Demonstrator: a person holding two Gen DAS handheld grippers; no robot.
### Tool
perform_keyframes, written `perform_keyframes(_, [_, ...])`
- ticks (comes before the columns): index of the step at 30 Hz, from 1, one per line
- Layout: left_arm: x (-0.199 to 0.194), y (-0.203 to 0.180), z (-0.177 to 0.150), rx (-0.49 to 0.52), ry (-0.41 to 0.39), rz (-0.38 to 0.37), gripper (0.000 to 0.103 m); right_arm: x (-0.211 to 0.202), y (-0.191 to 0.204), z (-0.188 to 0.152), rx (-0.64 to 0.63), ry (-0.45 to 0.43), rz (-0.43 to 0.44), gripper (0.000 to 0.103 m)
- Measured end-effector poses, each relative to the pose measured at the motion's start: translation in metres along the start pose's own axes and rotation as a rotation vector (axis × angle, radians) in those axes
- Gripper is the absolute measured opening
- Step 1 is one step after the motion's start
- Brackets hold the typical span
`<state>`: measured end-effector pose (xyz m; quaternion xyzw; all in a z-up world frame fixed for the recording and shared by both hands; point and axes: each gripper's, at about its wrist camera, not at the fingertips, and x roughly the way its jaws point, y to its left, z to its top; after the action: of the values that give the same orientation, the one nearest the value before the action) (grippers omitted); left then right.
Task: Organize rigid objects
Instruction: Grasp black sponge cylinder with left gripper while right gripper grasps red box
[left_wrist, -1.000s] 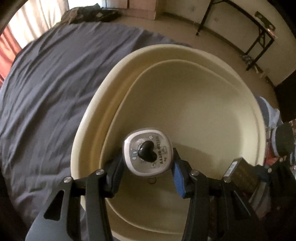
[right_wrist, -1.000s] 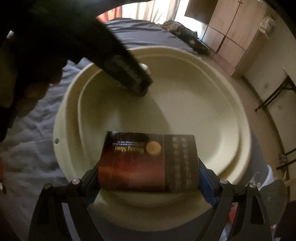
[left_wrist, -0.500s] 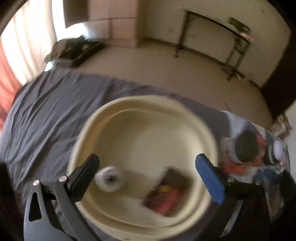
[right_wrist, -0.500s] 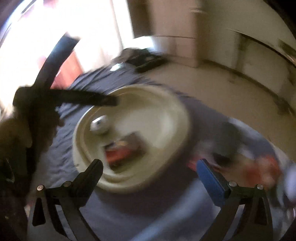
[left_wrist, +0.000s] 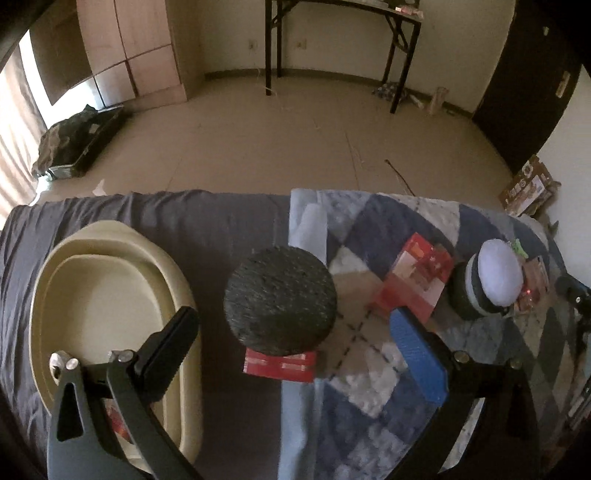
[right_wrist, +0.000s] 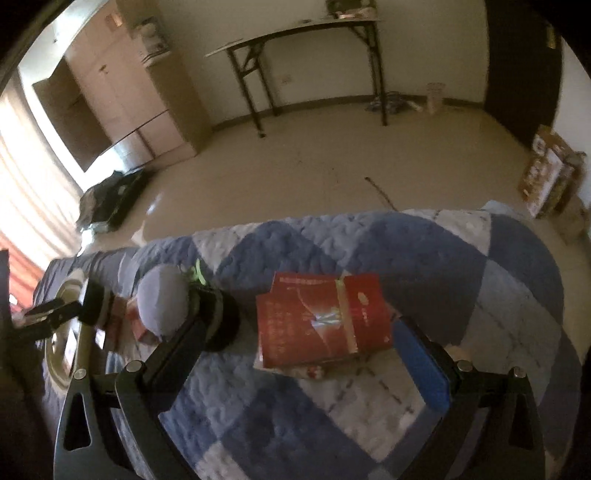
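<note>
My left gripper (left_wrist: 295, 349) is open and empty above a black textured dome (left_wrist: 280, 299) that rests on a small red box (left_wrist: 280, 365). The cream basin (left_wrist: 103, 295) lies to its left on the grey sheet. A bit of a red box shows inside the basin behind my left finger (left_wrist: 173, 343). A second red box (left_wrist: 413, 277) and a dark cylinder with a pale domed top (left_wrist: 491, 280) lie on the quilt. My right gripper (right_wrist: 301, 356) is open and empty just in front of a large red box (right_wrist: 321, 317), with the pale-topped cylinder (right_wrist: 184, 306) to its left.
A blue and white checked quilt (right_wrist: 461, 295) covers the bed's right part, a grey sheet (left_wrist: 221, 229) the left. Beyond the bed edge lie bare floor, a folding table (left_wrist: 332, 22), wooden cupboards (right_wrist: 122, 92) and a dark bag (left_wrist: 77, 140).
Both grippers opened and dropped the white round case and the dark box into the basin. Both then swung right, from over the basin to over the quilt.
</note>
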<state>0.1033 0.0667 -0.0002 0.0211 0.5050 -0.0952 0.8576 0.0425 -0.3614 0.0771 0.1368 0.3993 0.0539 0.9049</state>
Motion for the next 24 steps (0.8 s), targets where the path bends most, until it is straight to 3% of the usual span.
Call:
perform_keyframes(7, [0.016,0.005,0.001,-0.022,0.033,0.009,0.103,0.024,-0.012,-0.006,-0.050,0.057,0.056,0.103])
perform_keyframes(19, [0.046,0.007,-0.001,-0.039,0.062,0.018,0.101,0.062,-0.022,-0.021,-0.122,0.098,-0.035,0.103])
perform_keyframes(20, [0.050,0.008,-0.001,-0.043,0.067,0.025,0.093,0.066,-0.022,-0.022,-0.127,0.098,-0.040,0.103])
perform_keyframes(21, [0.052,0.009,-0.001,-0.053,0.069,0.031,0.074,0.064,-0.025,-0.021,-0.127,0.095,-0.036,0.101])
perform_keyframes(22, [0.054,0.012,-0.002,-0.075,0.062,0.044,0.069,0.064,-0.027,-0.021,-0.126,0.088,-0.037,0.095])
perform_keyframes(23, [0.054,0.014,-0.002,-0.092,0.057,0.039,0.068,0.061,-0.029,-0.021,-0.124,0.078,-0.042,0.081])
perform_keyframes(24, [0.056,0.016,-0.002,-0.107,0.059,0.017,0.068,0.059,-0.032,-0.020,-0.118,0.070,-0.044,0.074])
